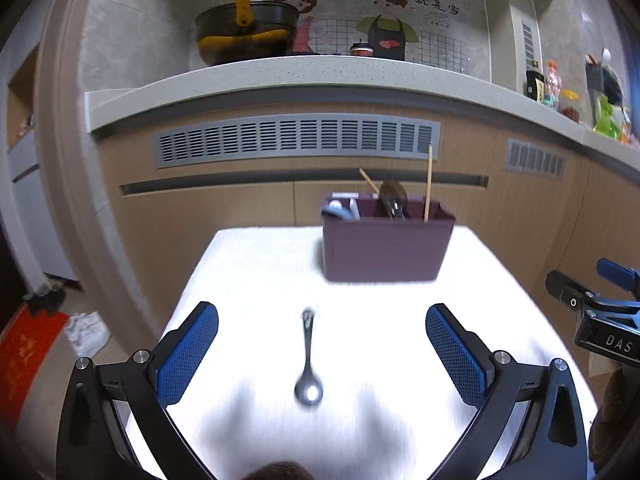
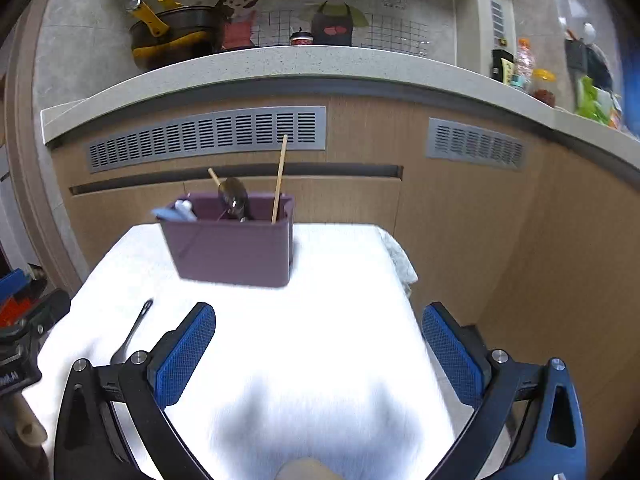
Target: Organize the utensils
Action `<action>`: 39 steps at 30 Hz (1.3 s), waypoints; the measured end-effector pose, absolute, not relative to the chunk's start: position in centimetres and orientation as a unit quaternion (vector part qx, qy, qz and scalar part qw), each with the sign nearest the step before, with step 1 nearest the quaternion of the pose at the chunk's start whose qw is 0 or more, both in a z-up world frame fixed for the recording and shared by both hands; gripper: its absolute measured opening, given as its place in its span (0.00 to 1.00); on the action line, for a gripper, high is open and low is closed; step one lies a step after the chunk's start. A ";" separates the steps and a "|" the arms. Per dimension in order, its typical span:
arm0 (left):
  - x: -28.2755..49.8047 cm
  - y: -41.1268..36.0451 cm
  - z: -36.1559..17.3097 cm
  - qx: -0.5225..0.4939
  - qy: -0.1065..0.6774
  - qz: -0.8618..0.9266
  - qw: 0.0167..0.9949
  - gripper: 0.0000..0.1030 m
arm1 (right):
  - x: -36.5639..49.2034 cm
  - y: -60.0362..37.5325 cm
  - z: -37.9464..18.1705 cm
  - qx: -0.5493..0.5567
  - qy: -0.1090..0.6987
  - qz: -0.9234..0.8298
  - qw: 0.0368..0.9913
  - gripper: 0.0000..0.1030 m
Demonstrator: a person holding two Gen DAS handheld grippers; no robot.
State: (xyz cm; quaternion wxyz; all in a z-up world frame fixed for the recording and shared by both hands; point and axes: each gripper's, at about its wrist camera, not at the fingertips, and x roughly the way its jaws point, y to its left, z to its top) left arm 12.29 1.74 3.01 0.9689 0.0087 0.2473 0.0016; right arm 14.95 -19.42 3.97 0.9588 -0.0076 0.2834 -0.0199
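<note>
A metal spoon (image 1: 308,360) lies on the white table (image 1: 248,264), bowl toward me, handle pointing at a purple utensil box (image 1: 386,246). The box holds chopsticks (image 1: 429,184), a dark ladle (image 1: 394,198) and a blue-and-white item. My left gripper (image 1: 322,316) is open and empty, its fingers either side of the spoon and above it. My right gripper (image 2: 318,316) is open and empty over the table's right part. In the right wrist view the spoon (image 2: 134,330) lies left of the fingers, and the box (image 2: 232,244) stands ahead to the left.
Wooden cabinets with grey vents (image 1: 296,140) stand behind the table under a stone counter (image 1: 280,76) bearing a dark pot (image 1: 244,32) and bottles (image 1: 552,84). The right gripper's body (image 1: 596,312) shows at the left view's right edge. Cloth and shoes lie on the floor (image 1: 86,332).
</note>
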 end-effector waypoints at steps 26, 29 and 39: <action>7.3 0.2 1.4 -0.003 0.270 -0.006 0.963 1.00 | 8.2 -19.2 1.9 -0.021 0.280 -0.032 0.959 1.00; 7.4 0.3 1.4 -0.003 0.270 -0.008 0.963 1.00 | 8.2 -19.2 2.0 -0.018 0.276 -0.034 0.960 1.00; 7.5 0.3 1.3 -0.001 0.273 -0.008 0.962 1.00 | 8.4 -19.4 1.9 -0.020 0.280 -0.030 0.959 1.00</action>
